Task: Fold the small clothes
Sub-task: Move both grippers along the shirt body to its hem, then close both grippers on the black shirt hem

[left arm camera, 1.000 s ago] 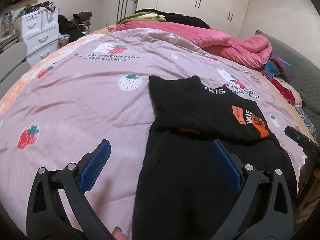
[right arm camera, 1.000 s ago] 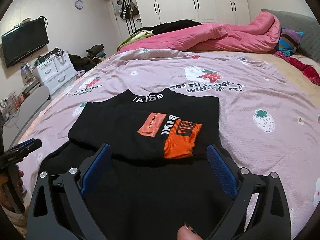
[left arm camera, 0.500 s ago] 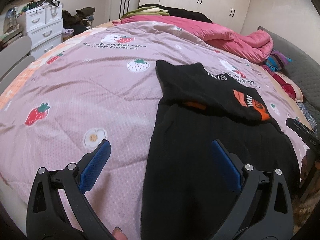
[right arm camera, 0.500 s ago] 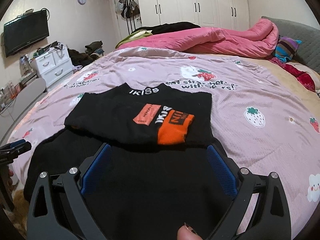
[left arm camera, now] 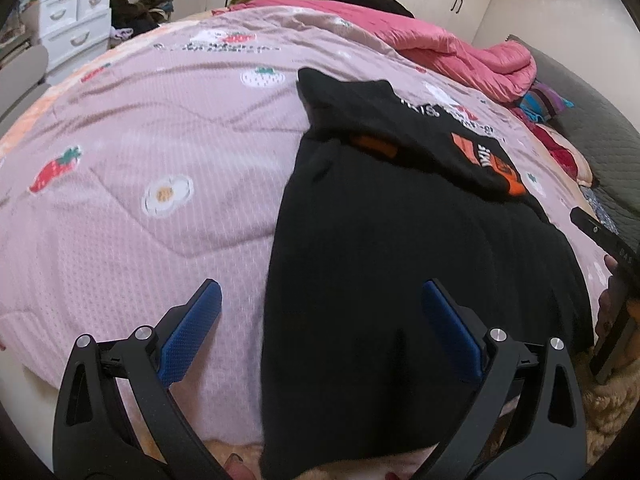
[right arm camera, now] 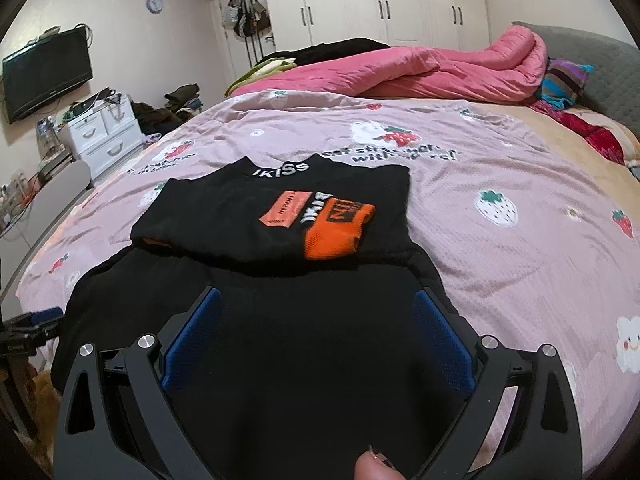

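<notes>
A black top with orange cuffs and white lettering (right arm camera: 280, 216) lies on the pink strawberry bedspread (right arm camera: 500, 184), its sleeves folded over the chest. Its black lower part (left arm camera: 400, 280) stretches to the bed's near edge. My left gripper (left arm camera: 320, 300) is open and empty above the garment's lower left edge. My right gripper (right arm camera: 316, 312) is open and empty above the lower middle of the garment. The left gripper shows at the left edge of the right wrist view (right arm camera: 36, 320); the right gripper shows at the right edge of the left wrist view (left arm camera: 600, 236).
A pink duvet (right arm camera: 420, 68) is bunched at the far side of the bed. A white drawer unit (right arm camera: 104, 132) and a wall TV (right arm camera: 44, 72) stand to the left. White wardrobes (right arm camera: 380, 4) line the back wall.
Both grippers have pulled back toward the bed's near edge, so the garment's lower hem now sits between the fingers. Both stay open. The garment has not moved.
</notes>
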A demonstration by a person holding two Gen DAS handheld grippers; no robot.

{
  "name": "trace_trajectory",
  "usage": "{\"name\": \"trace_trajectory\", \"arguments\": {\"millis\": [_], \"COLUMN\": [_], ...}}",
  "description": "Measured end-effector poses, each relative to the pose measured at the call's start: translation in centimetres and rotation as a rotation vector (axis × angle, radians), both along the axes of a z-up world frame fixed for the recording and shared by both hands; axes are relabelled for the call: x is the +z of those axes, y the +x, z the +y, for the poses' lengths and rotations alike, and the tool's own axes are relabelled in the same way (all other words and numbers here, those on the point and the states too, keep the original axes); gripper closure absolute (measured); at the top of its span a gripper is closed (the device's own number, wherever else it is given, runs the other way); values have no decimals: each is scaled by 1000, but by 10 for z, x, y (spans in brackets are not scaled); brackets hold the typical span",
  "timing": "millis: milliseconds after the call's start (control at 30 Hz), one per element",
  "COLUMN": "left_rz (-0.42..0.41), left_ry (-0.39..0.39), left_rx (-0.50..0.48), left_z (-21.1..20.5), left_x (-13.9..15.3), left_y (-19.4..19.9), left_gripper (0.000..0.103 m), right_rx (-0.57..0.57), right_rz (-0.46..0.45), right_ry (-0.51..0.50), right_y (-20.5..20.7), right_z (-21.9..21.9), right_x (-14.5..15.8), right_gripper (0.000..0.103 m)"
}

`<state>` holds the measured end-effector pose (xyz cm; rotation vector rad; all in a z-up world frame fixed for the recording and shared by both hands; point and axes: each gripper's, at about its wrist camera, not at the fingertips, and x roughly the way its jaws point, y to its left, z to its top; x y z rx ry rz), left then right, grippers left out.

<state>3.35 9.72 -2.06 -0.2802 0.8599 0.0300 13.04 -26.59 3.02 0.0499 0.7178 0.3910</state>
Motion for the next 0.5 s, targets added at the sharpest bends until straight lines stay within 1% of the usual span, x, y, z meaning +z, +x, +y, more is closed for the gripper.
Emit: {"name": "trace_trajectory", "arguments": {"millis": [200, 300, 500], "left_rz": [20, 22, 41], "left_ry": [-43, -51, -51], "left_rx": [-20, -27, -63], "left_z": [1, -3, -12], "left_x": [-9, -11, -16], "left_y": [-16, -24, -37], "left_gripper": [9, 10, 25], "right_rx": [-38, -49, -55], "right_rz": [35, 48, 103], "right_ry": [50, 77, 116], "right_y": [-13, -18, -31], "right_z": [-20, -28, -41], "right_x": [-4, -5, -9], "right_gripper": [6, 6, 6]}}
